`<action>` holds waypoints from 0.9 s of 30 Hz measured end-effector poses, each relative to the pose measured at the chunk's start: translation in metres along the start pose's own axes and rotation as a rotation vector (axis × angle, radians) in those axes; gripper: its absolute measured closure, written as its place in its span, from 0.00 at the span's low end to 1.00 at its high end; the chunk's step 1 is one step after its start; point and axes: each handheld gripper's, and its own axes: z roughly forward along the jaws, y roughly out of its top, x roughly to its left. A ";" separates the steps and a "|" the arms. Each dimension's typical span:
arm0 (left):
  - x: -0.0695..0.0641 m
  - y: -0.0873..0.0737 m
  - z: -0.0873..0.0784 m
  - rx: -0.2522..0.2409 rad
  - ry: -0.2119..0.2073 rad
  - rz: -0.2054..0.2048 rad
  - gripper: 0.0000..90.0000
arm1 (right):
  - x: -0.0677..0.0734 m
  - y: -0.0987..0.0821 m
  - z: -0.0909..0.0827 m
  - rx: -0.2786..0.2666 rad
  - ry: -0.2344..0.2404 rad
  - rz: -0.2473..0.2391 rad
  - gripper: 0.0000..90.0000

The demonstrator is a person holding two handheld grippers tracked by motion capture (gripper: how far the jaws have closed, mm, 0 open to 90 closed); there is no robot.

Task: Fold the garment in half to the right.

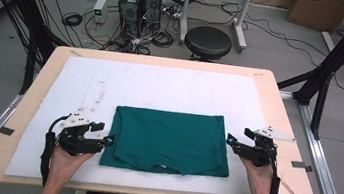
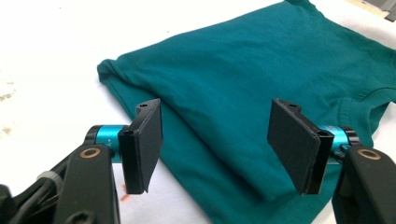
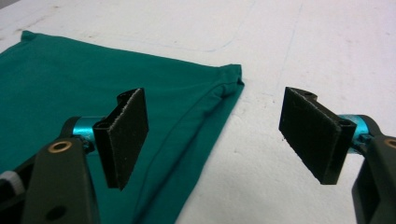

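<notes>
A folded teal T-shirt (image 1: 169,141) lies flat on the white mat (image 1: 111,84), its collar toward the near edge. My left gripper (image 1: 102,135) is open just beside the shirt's left edge, jaws wide apart with nothing between them. In the left gripper view the shirt (image 2: 261,84) runs under the gap between the jaws of the left gripper (image 2: 219,144). My right gripper (image 1: 237,138) is open at the shirt's right edge. In the right gripper view the shirt's edge (image 3: 116,93) lies under the left jaw of the right gripper (image 3: 219,135), bare mat under the right one.
The mat covers most of a light wooden table (image 1: 277,121). Beyond the table stand a black stool (image 1: 208,42), computer towers (image 1: 139,2) and tangled cables on the floor. Black frame posts (image 1: 339,53) rise at both sides.
</notes>
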 end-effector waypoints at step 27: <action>-0.030 -0.036 0.017 0.064 0.192 -0.078 0.26 | 0.024 0.003 0.011 0.021 0.058 -0.050 0.27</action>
